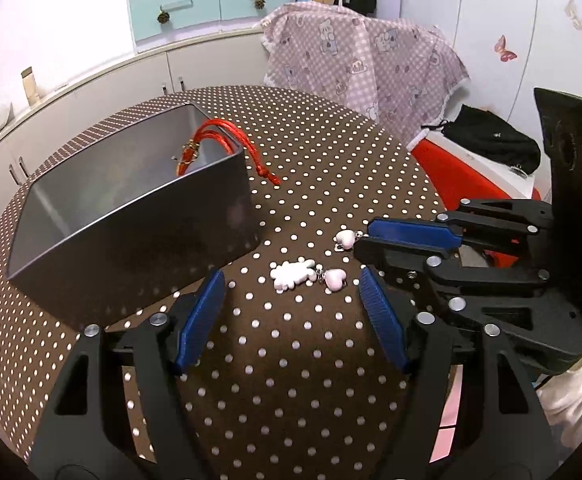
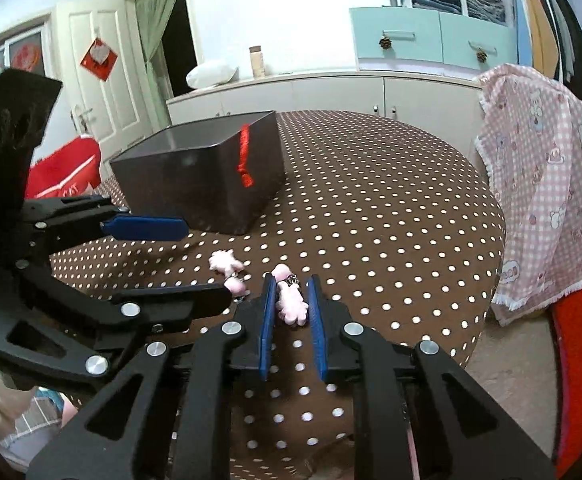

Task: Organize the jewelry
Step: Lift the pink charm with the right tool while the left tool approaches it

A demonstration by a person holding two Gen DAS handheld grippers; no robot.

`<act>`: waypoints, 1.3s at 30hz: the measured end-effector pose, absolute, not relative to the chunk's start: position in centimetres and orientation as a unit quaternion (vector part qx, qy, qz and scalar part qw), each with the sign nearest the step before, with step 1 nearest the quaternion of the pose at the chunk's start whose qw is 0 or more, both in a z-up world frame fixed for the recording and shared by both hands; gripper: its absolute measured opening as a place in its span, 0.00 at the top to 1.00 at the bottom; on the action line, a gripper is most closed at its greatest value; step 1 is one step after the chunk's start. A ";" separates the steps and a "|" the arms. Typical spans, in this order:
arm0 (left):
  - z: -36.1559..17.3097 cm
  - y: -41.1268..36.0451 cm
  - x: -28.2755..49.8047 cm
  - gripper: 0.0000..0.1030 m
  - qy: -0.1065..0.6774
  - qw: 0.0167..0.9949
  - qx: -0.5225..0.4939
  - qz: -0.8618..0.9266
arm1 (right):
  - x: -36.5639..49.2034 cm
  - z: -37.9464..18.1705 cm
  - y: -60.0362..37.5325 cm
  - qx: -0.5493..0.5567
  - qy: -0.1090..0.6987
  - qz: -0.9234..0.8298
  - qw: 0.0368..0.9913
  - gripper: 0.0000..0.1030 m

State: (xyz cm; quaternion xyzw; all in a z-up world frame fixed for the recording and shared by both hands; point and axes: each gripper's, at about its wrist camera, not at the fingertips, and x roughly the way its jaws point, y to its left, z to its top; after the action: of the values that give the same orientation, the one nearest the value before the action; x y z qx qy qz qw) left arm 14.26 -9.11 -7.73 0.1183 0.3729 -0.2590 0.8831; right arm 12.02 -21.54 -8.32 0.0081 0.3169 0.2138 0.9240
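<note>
One red cord bracelet (image 1: 219,136) is already hanging over the dark rectangular box's (image 1: 139,236) rim, while the right hand-held gripper (image 2: 291,304) is narrowing around one pale pink charm earring (image 2: 291,304) on the dotted tabletop (image 2: 371,220) and the left hand-held gripper (image 1: 291,292), apart, is nearing another pale charm earring (image 1: 291,276).

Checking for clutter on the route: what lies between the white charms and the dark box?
Only bare polka-dot tablecloth separates the white charms from the dark box; the left wrist view shows this best.
</note>
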 end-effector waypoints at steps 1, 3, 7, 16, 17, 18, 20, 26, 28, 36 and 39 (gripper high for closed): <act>-8.1 -9.3 14.4 0.54 0.382 0.879 0.123 -0.257 | 12.0 -8.3 -21.7 0.013 0.316 0.216 0.924 0.86; -8.2 -9.3 14.4 0.68 0.381 0.879 0.128 -0.255 | 12.0 -8.4 -21.8 0.020 0.313 0.218 0.924 0.86; -8.2 -9.1 13.8 0.83 0.371 0.885 0.138 -0.245 | 11.7 -8.3 -21.5 0.012 0.305 0.214 0.928 0.86; -8.0 -8.2 13.4 0.85 0.359 0.894 0.126 -0.235 | 11.4 -8.2 -21.5 0.014 0.308 0.212 0.927 0.86; -8.0 -8.1 13.3 0.85 0.354 0.896 0.125 -0.235 | 11.4 -8.2 -21.5 0.015 0.309 0.212 0.927 0.86; -7.9 -8.0 13.2 0.85 0.351 0.898 0.124 -0.234 | 11.5 -8.2 -21.5 0.016 0.309 0.212 0.927 0.86; -7.8 -8.0 13.3 0.85 0.349 0.900 0.123 -0.232 | 11.4 -8.2 -21.5 0.014 0.308 0.211 0.927 0.86; -7.9 -8.5 13.8 0.29 0.371 0.887 0.134 -0.239 | 11.3 -8.3 -21.6 0.017 0.308 0.213 0.927 0.86; -7.5 -8.1 13.9 0.30 0.360 0.891 0.116 -0.251 | 11.2 -8.3 -21.6 0.019 0.306 0.213 0.928 0.86; -8.3 -9.2 14.1 0.83 0.365 0.888 0.150 -0.236 | 11.1 -8.5 -21.5 0.015 0.300 0.210 0.930 0.85; -8.2 -8.9 14.1 0.84 0.357 0.896 0.147 -0.218 | 10.8 -8.5 -21.5 0.015 0.301 0.210 0.930 0.85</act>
State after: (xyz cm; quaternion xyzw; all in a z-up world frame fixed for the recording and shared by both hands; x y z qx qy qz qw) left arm 14.06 -8.90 -8.19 0.1475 0.3574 -0.2184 0.8960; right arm 10.80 -21.49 -8.53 0.0147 0.3008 0.2104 0.9301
